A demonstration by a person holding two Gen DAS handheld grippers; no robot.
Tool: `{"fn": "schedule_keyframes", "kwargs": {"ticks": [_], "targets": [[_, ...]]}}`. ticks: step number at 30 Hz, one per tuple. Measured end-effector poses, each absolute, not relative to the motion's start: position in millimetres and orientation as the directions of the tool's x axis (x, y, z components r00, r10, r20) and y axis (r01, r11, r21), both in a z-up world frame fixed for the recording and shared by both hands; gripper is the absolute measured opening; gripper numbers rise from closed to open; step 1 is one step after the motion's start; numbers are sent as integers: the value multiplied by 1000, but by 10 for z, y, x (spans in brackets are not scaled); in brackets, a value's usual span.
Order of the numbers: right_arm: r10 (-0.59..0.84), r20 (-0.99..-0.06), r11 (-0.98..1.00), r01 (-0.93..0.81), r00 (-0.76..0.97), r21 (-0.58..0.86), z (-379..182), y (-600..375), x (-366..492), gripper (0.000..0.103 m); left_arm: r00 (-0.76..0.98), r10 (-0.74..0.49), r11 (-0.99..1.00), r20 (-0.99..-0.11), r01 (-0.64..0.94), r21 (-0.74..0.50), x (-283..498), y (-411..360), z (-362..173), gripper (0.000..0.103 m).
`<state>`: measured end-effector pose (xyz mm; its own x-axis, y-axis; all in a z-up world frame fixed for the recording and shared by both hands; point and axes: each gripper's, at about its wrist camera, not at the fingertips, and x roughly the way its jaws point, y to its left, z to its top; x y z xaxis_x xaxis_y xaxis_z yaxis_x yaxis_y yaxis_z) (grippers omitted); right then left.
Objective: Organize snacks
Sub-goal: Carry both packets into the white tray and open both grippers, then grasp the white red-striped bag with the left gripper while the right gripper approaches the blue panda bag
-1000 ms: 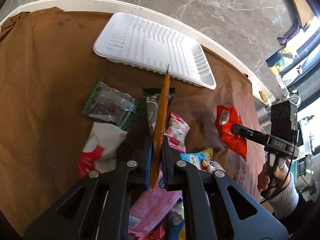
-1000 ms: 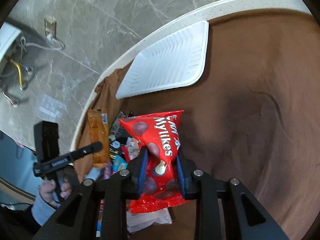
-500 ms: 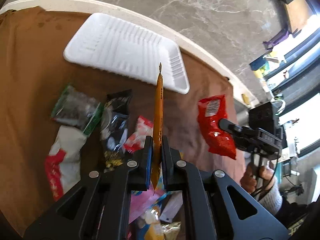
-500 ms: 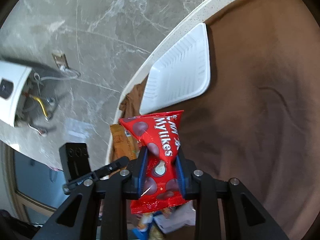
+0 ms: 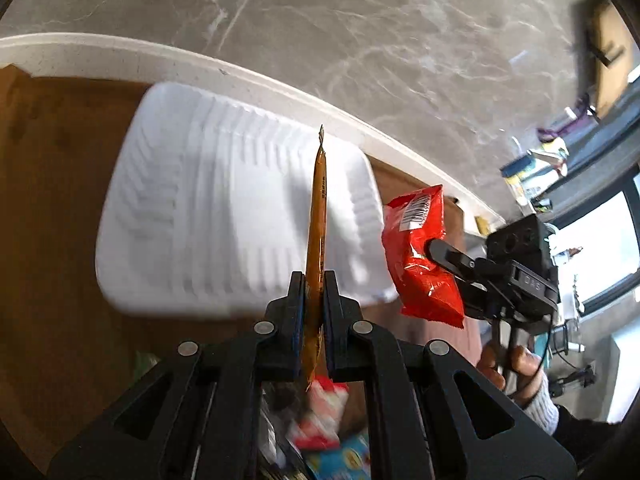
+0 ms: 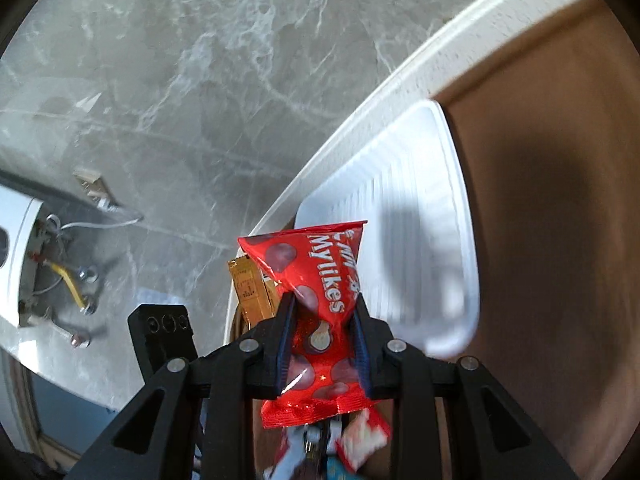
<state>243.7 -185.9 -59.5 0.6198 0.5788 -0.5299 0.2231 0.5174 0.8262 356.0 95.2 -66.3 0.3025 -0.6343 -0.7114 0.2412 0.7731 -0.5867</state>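
My left gripper [image 5: 314, 280] is shut on a thin orange snack packet [image 5: 318, 208], held edge-on and upright over the near part of the white ribbed tray [image 5: 208, 216]. My right gripper [image 6: 324, 304] is shut on a red Mylikes bag [image 6: 316, 280], lifted beside the tray's [image 6: 424, 248] near-left end. In the left wrist view the red bag [image 5: 420, 264] hangs at the tray's right end, pinched by the right gripper [image 5: 434, 248], with a hand below it. In the right wrist view the orange packet [image 6: 250, 288] shows just left of the red bag.
The tray lies on a brown cloth [image 5: 52, 208] along the table's white curved edge [image 5: 280, 84], with grey marble floor beyond. Several loose snack packets [image 5: 320, 420] lie on the cloth under my grippers. A wall box with loose wires [image 6: 48, 272] is at the left.
Both grippers have carried their packets away from the snack pile toward the tray, which now looms much larger. The red bag has come up beside the tray's end. Grips are unchanged.
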Motion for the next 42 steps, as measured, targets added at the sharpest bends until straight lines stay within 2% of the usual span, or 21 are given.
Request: {"fn": "schedule_keyframes", "kwargs": {"ticks": [5, 9, 12, 16, 22, 27, 29, 34, 42], "targets": [[480, -640, 608, 298, 601, 736, -715, -1860, 2776, 33, 313, -561, 828, -766, 228, -513, 3949, 1005, -873, 8], [382, -730, 709, 327, 567, 625, -738, -1831, 2922, 64, 337, -486, 873, -806, 223, -433, 4073, 1012, -943, 8], [319, -758, 774, 305, 569, 554, -644, -1780, 2938, 65, 359, -442, 896, -822, 231, -380, 4063, 1050, -931, 8], [279, -749, 815, 263, 601, 516, -432, -1729, 2837, 69, 405, -404, 913, -820, 228, -337, 4011, 1146, -796, 8], [333, -721, 844, 149, 607, 515, -112, -1505, 2515, 76, 450, -394, 917, -802, 255, -308, 3594, 1254, -404, 8], [400, -735, 863, 46, 548, 503, -15, -1219, 2073, 77, 440, -388, 917, -810, 267, -295, 3042, 1349, -241, 8], [423, -742, 869, 0, 520, 495, -22, -1105, 1895, 78, 416, -385, 918, -824, 265, -295, 2783, 1393, -250, 8], [395, -821, 919, -187, 413, 348, -97, -713, 1524, 80, 340, -342, 932, -876, 241, -271, 2177, 1458, -433, 8], [336, -894, 864, -476, 296, 167, -254, -287, 1193, 80, 265, -310, 947, -913, 173, -272, 1514, 1612, -706, 8]]}}
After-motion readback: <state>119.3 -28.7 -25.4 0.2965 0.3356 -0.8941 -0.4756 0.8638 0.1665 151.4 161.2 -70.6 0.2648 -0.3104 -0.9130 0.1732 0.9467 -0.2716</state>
